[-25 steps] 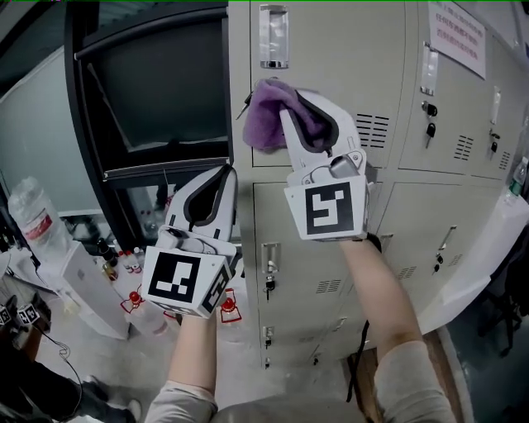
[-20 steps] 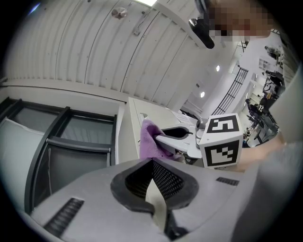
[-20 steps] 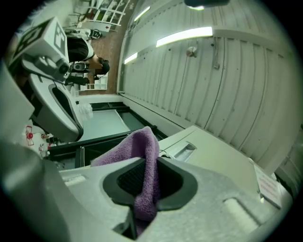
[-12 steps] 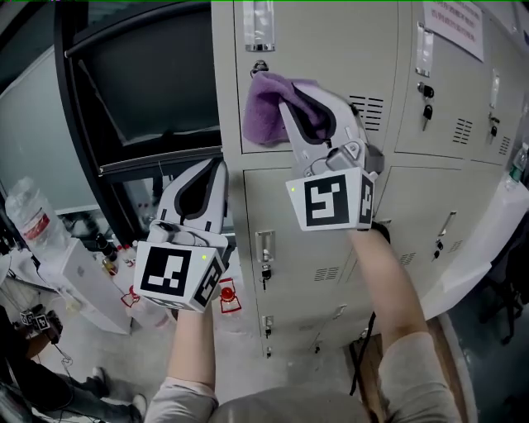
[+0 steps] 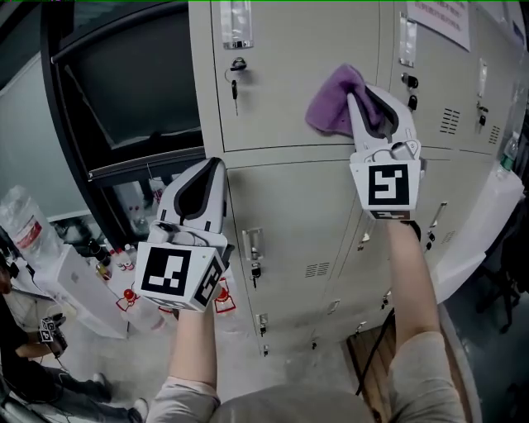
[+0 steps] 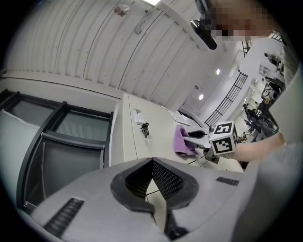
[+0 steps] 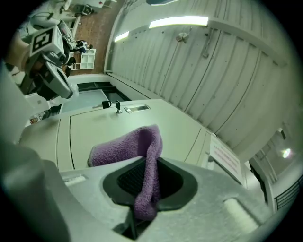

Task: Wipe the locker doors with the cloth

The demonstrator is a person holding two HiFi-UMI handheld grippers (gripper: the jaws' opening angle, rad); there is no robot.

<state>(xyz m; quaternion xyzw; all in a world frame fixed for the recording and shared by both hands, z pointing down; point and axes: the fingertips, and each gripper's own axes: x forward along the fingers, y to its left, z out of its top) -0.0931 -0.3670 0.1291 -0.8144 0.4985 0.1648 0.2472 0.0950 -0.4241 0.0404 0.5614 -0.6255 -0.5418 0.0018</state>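
Note:
The purple cloth point(image 5: 331, 103) is pinched in my right gripper point(image 5: 355, 97) and lies bunched against the beige upper locker door point(image 5: 281, 91), near its right edge. In the right gripper view the cloth point(image 7: 125, 149) folds down between the jaws of that gripper point(image 7: 150, 176), which is shut on it. My left gripper point(image 5: 212, 165) is shut with nothing in it, held apart from the lockers in front of the lower door point(image 5: 289, 223). The left gripper view shows its own closed tips point(image 6: 152, 163), with the cloth point(image 6: 180, 141) and the other gripper beyond.
A key point(image 5: 236, 68) hangs in the upper door's lock. More locker doors with keys and vents run to the right, one with a paper notice point(image 5: 438, 16). A black-framed cabinet point(image 5: 124, 91), a plastic bottle point(image 5: 25, 227) and small bottles stand at the left.
My right gripper has carried the cloth rightward across the upper door, from beside the key lock to the door's right side. The left gripper has hardly moved.

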